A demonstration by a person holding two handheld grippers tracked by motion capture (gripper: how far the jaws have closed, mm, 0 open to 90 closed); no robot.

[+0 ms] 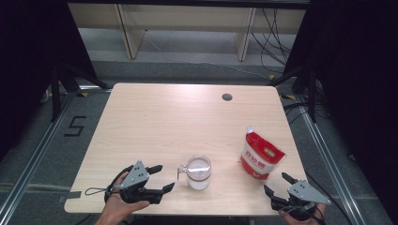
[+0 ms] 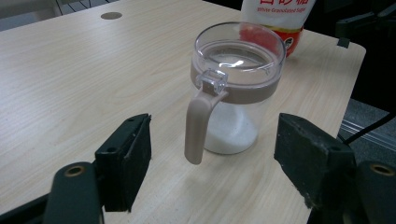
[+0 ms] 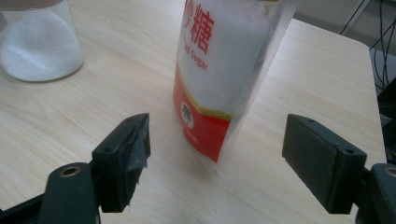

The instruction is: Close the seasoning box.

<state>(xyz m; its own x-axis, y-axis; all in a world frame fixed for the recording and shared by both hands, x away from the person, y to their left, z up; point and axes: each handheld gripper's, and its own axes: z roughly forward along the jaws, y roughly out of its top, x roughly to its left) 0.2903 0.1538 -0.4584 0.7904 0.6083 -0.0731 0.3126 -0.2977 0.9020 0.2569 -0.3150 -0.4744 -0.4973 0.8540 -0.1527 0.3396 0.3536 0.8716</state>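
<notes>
A clear jar (image 1: pixel 198 172) with a brown band, a brown handle and a clear lid stands near the table's front edge, holding some white sugar. My left gripper (image 1: pixel 164 177) sits just left of it, open, with jaws wide apart. In the left gripper view the jar (image 2: pixel 238 84) has its handle turned toward the left gripper (image 2: pixel 215 140) and nothing touches the pads. A red and white sugar bag (image 1: pixel 260 157) stands upright at the front right. My right gripper (image 1: pixel 276 183) is open just in front of it. The bag (image 3: pixel 219 70) is a little beyond the right gripper (image 3: pixel 217 126), apart from its pads.
The light wooden table (image 1: pixel 164 117) has a round cable hole (image 1: pixel 227 97) near its far edge. Black curtains flank both sides, and cables lie on the floor at the back right. The jar (image 3: pixel 39 46) stands to the left of the bag in the right gripper view.
</notes>
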